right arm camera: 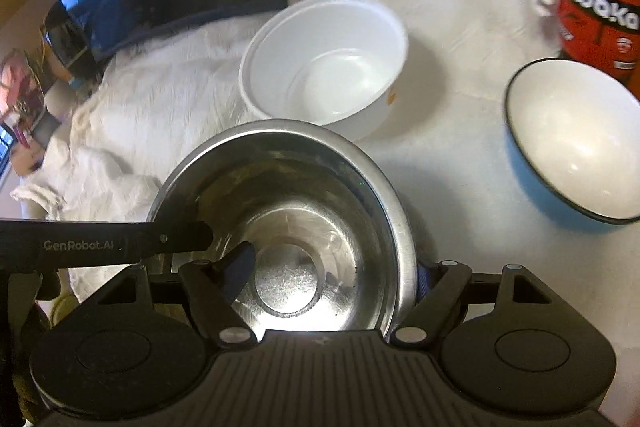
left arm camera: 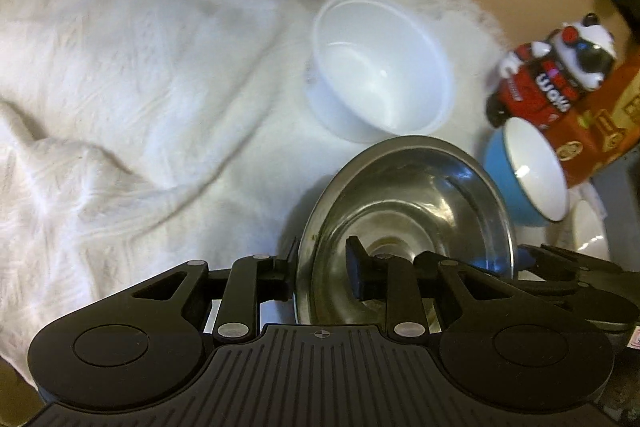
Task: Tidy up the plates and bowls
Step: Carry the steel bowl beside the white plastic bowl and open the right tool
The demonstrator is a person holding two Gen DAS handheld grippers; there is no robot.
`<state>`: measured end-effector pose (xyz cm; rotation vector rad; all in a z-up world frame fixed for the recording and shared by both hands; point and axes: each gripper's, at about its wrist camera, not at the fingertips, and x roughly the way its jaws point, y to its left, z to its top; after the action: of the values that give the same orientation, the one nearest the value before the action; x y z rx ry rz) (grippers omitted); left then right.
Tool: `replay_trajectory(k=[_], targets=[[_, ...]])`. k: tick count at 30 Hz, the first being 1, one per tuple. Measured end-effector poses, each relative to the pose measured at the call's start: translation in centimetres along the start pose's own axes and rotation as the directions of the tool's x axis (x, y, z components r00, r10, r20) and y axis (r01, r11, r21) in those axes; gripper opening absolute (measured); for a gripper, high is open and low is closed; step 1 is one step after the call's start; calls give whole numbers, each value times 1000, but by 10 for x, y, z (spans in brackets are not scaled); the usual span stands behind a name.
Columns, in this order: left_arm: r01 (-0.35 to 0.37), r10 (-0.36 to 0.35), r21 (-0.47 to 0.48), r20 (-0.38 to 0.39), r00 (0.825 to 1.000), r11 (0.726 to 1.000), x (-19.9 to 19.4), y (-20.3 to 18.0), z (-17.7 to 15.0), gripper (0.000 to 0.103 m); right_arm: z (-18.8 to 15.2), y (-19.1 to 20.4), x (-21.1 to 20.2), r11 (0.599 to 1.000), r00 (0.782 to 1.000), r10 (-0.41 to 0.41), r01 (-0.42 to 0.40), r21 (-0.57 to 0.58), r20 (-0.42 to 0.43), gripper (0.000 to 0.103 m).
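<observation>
Both hand-held grippers, left (left arm camera: pixel 320 267) & right (right arm camera: pixel 332 267), clamp steel bowl (right arm camera: pixel 296 195) rim, opp. edges; white bowl (right arm camera: pixel 324 59) just beyond.

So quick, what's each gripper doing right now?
Left gripper: shut on the steel bowl's rim.
Right gripper: shut on the steel bowl's opposite rim.

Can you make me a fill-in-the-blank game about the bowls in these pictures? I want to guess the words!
1. Both grippers, the left gripper and the right gripper, pinch the rim of the shiny ____ bowl.
2. The bowl with a white inside and black rim is ____ on the outside.
3. The all-white bowl sits on a fluffy ____ cloth.
4. Beside the bowls stands a red and black ____ figure.

Missing words: metal; blue; white; toy
</observation>
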<state>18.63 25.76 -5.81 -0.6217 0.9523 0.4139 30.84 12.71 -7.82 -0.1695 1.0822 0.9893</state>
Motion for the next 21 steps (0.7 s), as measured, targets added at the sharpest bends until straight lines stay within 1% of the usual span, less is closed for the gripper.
replay_trajectory(k=[3, 6, 7, 10, 12, 13, 16, 18, 20, 21], targets=[[-18, 18, 5, -5, 1000, 1000, 4, 6, -3, 28, -2, 6, 5, 999, 1000, -13, 13, -38, -4, 78], [-45, 45, 36, 3, 999, 998, 7, 7, -6, 26, -4, 6, 10, 998, 1000, -16, 15, -53, -12, 79], [-46, 46, 42, 6, 999, 998, 7, 6, -7, 24, -5, 7, 9, 998, 1000, -30, 30, -60, -7, 79], [-60, 59, 90, 19, 998, 994, 5, 3, -10, 24, -7, 6, 9, 994, 998, -62, 62, -86, 10, 79], [-82, 80, 131, 26, 996, 988, 3, 2, -11, 28, -8, 5, 6, 992, 997, -77, 79, -95, 24, 79], [-84, 80, 147, 31, 996, 986, 1, 1, -12, 32, -10, 5, 3, 990, 995, -91, 95, -104, 36, 79], [-99, 94, 182, 38, 995, 978, -2, -1, -13, 34, -14, 4, -5, 982, 988, -133, 142, -124, 76, 80], [-107, 101, 194, 43, 994, 975, -2, -1, -15, 36, -16, 2, -7, 981, 985, -147, 156, -119, 85, 81], [-115, 108, 190, 49, 993, 975, -1, -1, -15, 42, -19, -2, -7, 981, 984, -157, 166, -104, 85, 82], [-117, 109, 181, 54, 993, 977, -1, 0, -15, 44, -20, -4, -6, 980, 983, -166, 173, -94, 85, 82]])
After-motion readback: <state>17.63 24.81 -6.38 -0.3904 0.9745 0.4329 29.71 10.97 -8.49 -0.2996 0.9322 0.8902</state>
